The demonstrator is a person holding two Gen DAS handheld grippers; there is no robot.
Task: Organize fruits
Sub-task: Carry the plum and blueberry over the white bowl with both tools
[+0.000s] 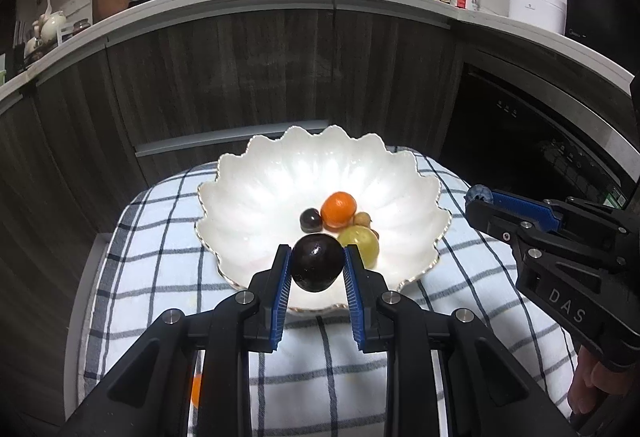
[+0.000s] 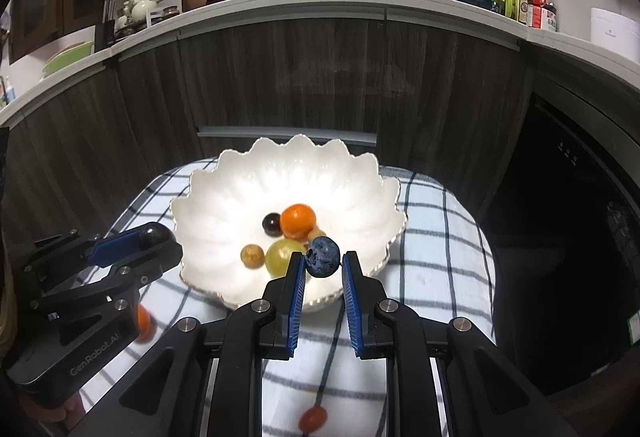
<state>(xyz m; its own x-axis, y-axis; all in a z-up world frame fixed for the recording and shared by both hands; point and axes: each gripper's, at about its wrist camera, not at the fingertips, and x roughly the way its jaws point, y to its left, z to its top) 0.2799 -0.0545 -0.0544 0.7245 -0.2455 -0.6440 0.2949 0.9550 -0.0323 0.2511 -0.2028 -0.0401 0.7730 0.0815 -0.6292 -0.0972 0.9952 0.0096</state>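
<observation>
A white scalloped bowl (image 1: 256, 189) (image 2: 224, 197) stands on a checked cloth. Inside lie an orange fruit (image 1: 339, 209) (image 2: 297, 222), a small dark fruit (image 1: 310, 220) (image 2: 272, 224), a green grape (image 1: 360, 243) (image 2: 282, 257) and a small tan fruit (image 2: 252, 256). My left gripper (image 1: 317, 261) (image 2: 154, 237) is shut on a dark round plum (image 1: 318, 263), held above the bowl's near rim. My right gripper (image 2: 323, 257) (image 1: 478, 195) is shut on a blueberry (image 2: 323, 257) (image 1: 479, 194), over the bowl's near right edge.
The blue-checked cloth (image 1: 160, 269) (image 2: 440, 237) covers a small table. Loose on it lie an orange fruit (image 2: 143, 321) (image 1: 196, 389) at left and a small red fruit (image 2: 313, 419) near the front. Dark cabinets and a worktop with a wok stand behind.
</observation>
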